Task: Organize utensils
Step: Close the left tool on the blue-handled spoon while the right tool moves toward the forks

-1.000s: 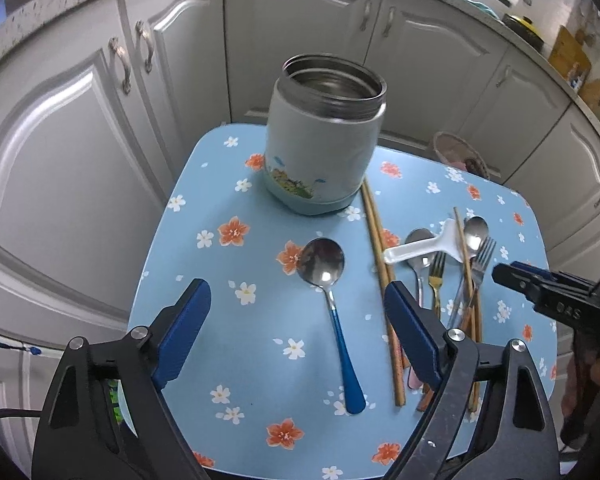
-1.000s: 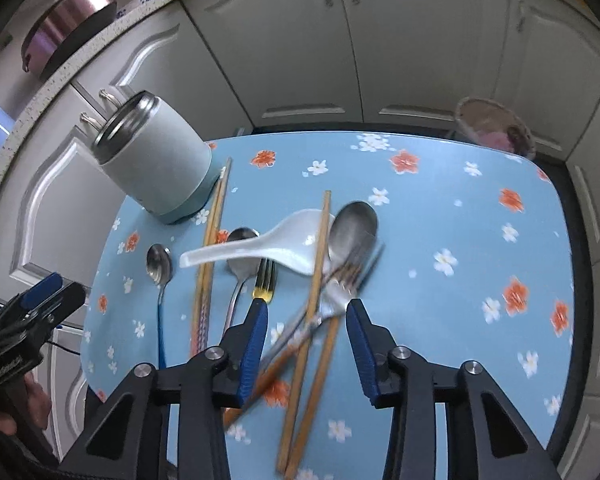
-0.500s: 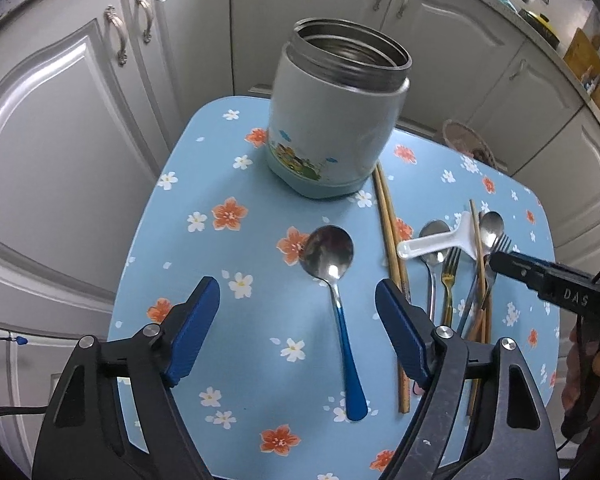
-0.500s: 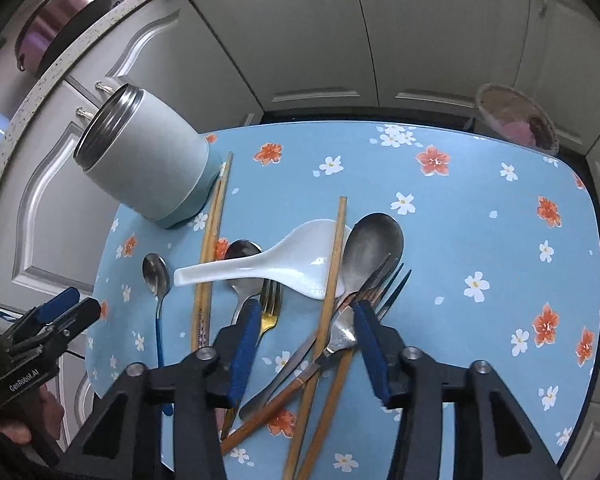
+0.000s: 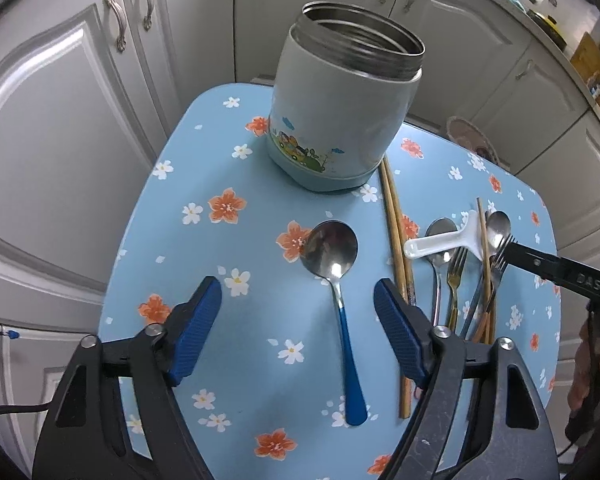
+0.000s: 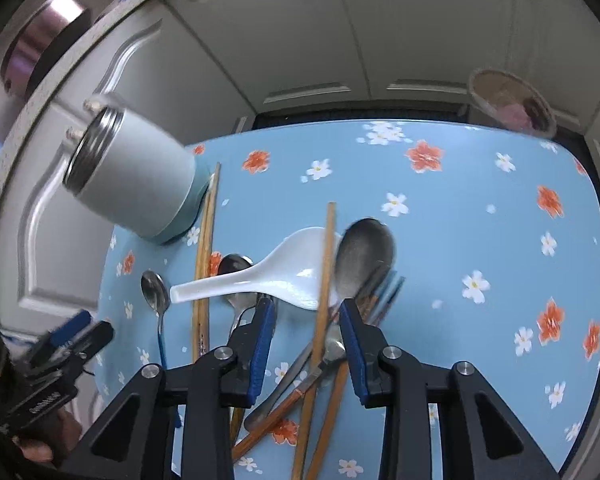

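Utensils, assorted, loose on a small table (image 5: 188,184) with a glossy blue floral top.

Blue-handled spoon (image 5: 342,292): steel bowl, blue handle, lying alone in front of the jar, between the blue ribbed pads of the left gripper (image 5: 298,322). Gripper points steeply down, jaws wide and closing, pads clear of the spoon.

Pile, to the right: white ceramic soup spoon (image 6: 268,276), broad and smooth, lying across a small steel spoon (image 6: 236,276); single wooden chopstick (image 6: 324,280) over its bowl; large grey spoon (image 6: 364,256); forks (image 5: 456,276), tangled. Right gripper (image 6: 306,328) aims steeply down over this pile, jaws narrower and closing, chopstick between them, contact not discernible.

Chopstick pair (image 5: 396,224): wood, beside the jar.

Jar (image 5: 340,112): pale grey-green, cartoon print, threaded steel mouth, lidless, upright at the far left corner.

Surround: white panelled cabinets (image 5: 60,120).

Left view alone shows the jar's print; right view alone, a steel pot (image 6: 48,40) on the counter and a basket (image 6: 512,100) on the floor.
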Motion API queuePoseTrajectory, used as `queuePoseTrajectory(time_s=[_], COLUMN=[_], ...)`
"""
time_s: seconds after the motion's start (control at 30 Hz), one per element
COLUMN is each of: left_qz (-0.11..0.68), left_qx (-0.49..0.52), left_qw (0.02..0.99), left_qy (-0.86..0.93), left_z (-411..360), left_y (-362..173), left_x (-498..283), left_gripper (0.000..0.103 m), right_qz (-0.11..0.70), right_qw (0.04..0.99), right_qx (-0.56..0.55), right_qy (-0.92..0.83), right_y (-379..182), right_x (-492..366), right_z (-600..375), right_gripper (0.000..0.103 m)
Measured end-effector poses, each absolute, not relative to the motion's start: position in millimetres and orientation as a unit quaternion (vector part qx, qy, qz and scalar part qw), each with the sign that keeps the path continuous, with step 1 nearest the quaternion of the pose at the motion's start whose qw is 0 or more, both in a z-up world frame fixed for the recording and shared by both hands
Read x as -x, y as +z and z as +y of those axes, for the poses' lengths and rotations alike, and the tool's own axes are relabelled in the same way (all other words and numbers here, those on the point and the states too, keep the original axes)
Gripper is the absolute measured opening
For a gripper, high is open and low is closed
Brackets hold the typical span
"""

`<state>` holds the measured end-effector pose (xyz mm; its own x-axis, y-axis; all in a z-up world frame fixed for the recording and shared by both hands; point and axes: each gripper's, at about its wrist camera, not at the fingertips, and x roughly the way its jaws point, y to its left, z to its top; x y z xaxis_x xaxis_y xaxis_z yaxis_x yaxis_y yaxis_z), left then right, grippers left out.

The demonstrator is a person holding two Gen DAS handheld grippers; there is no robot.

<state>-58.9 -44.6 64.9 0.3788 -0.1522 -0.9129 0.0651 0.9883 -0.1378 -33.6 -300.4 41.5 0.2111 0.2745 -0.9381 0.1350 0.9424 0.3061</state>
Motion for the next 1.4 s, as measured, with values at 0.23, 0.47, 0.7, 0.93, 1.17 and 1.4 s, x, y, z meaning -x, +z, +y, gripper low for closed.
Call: queuePoseTrajectory(time_s=[0.23, 0.47, 0.7, 0.93, 1.17, 1.4], left_qz=[0.567, 0.584, 0.579, 0.577, 0.580, 0.577], left_qx=[0.044, 0.045, 0.046, 0.041, 0.048, 0.055], left_qw=[0.821, 0.809, 0.814, 0.816, 0.813, 0.813], left_qy=[-0.056, -0.053, -0.032, -0.016, -0.019, -0.053], left_z=[-53, -59, -59, -63, -63, -50], left_y=[51, 39, 37, 31, 26, 25], left_x=[44, 40, 31, 21, 15, 16], left_gripper=[0.068, 0.068, 0.068, 0.068, 0.068, 0.068], right_qz=[0.645, 0.653, 0.637, 0.634, 0.626, 0.619], right_qw=[0.741, 0.726, 0.740, 0.749, 0.751, 0.747], right_qx=[-0.186, -0.214, -0.216, -0.189, -0.211, -0.242], right_qy=[0.020, 0.022, -0.015, -0.030, -0.025, -0.007], right_y=[36, 23, 20, 16, 15, 10], right_x=[49, 53, 42, 31, 33, 35], right_z=[-329, -326, -322, -309, -318, -329], right_gripper=[0.035, 0.035, 0.035, 0.035, 0.035, 0.035])
